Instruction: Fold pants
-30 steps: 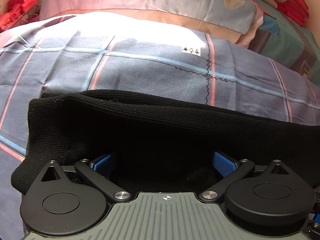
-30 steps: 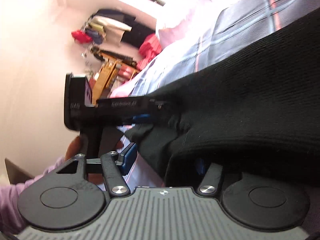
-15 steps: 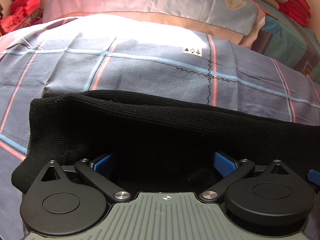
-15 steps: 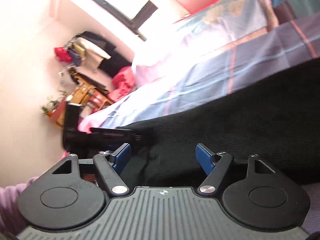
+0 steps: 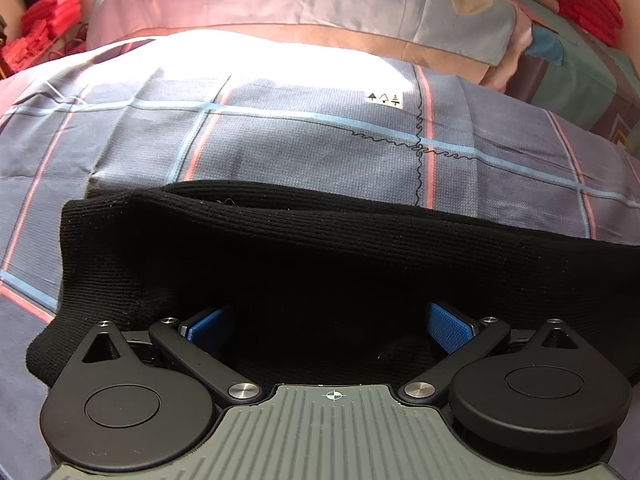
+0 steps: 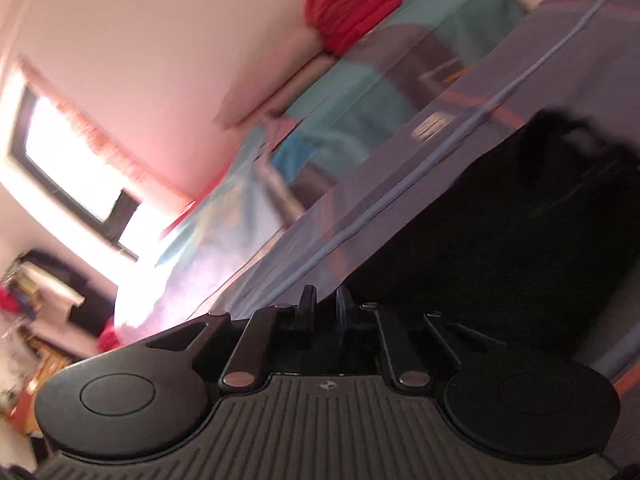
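Note:
Black knit pants (image 5: 320, 264) lie folded lengthwise across the checked blue bedsheet (image 5: 304, 152). My left gripper (image 5: 328, 324) points steeply down onto them. It is open, its blue pads (image 5: 448, 328) spread wide with black fabric lying between and beneath them, neither pad pressing on it. In the blurred right wrist view, my right gripper (image 6: 325, 296) is shut, fingers together with nothing visible between them. It hovers beside the pants (image 6: 500, 248), which stretch away to the right on the sheet (image 6: 400, 184).
Pillows (image 5: 360, 4) line the bed's far side, with a red folded blanket (image 5: 592, 4) at the right corner and red cloth (image 5: 44, 28) at the left. The right wrist view shows a window (image 6: 68, 160), teal bedding (image 6: 360, 112) and cluttered shelves (image 6: 24, 320).
My right gripper has let go of the pants' edge, swung fast away from the left gripper and closed its jaws. The left gripper and the pants under it have stayed put.

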